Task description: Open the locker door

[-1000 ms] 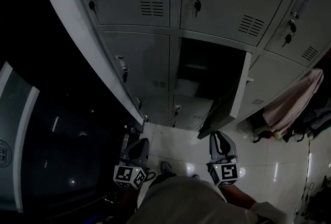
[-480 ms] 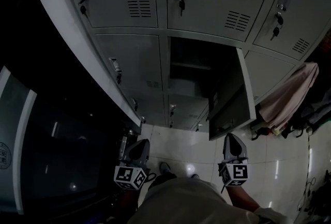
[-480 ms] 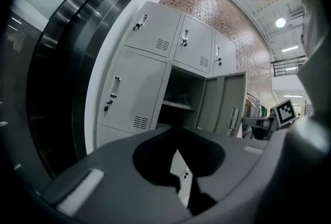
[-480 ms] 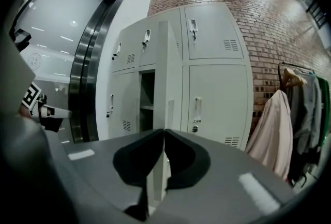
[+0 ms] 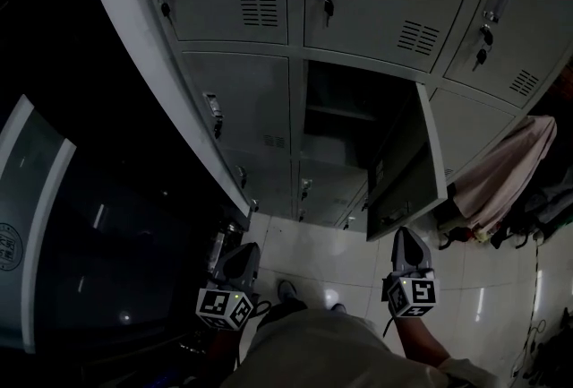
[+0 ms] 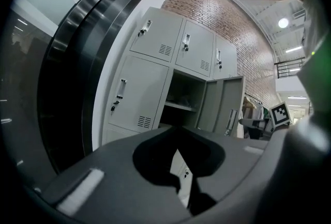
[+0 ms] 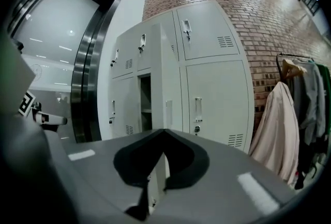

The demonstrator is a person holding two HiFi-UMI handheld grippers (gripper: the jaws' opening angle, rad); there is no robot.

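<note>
**Step.** The locker door (image 5: 405, 164) belongs to the middle compartment (image 5: 345, 122) in the middle row of the locker bank (image 5: 235, 108). It stands swung out on its right-hand hinge edge, and its free edge points toward the person. Judged: the opening itself looks done and this is the release stage.

**Grippers.**
- The right gripper (image 5: 407, 238) sits below the door's lower corner and apart from it. Its jaws have just been closing and now meet at the tips with nothing between them.
- The left gripper (image 5: 243, 250) hangs near the bank's left edge. Its jaws are a narrow slit apart and hold nothing.

**Next.** Judged: little is called for. If a wider swing is wanted, the closed right tips could nudge the door's inner face outward. Otherwise both hands can draw back.

**Views.**
- The head view alone shows both grippers relative to the door, above the tiled floor (image 5: 309, 247).
- The left gripper view looks into the compartment and shows a shelf (image 6: 178, 106).
- The right gripper view sees the door nearly edge-on and adds a brick wall (image 7: 269, 21) and a pale garment (image 7: 276, 124) hanging right of the bank.
</note>
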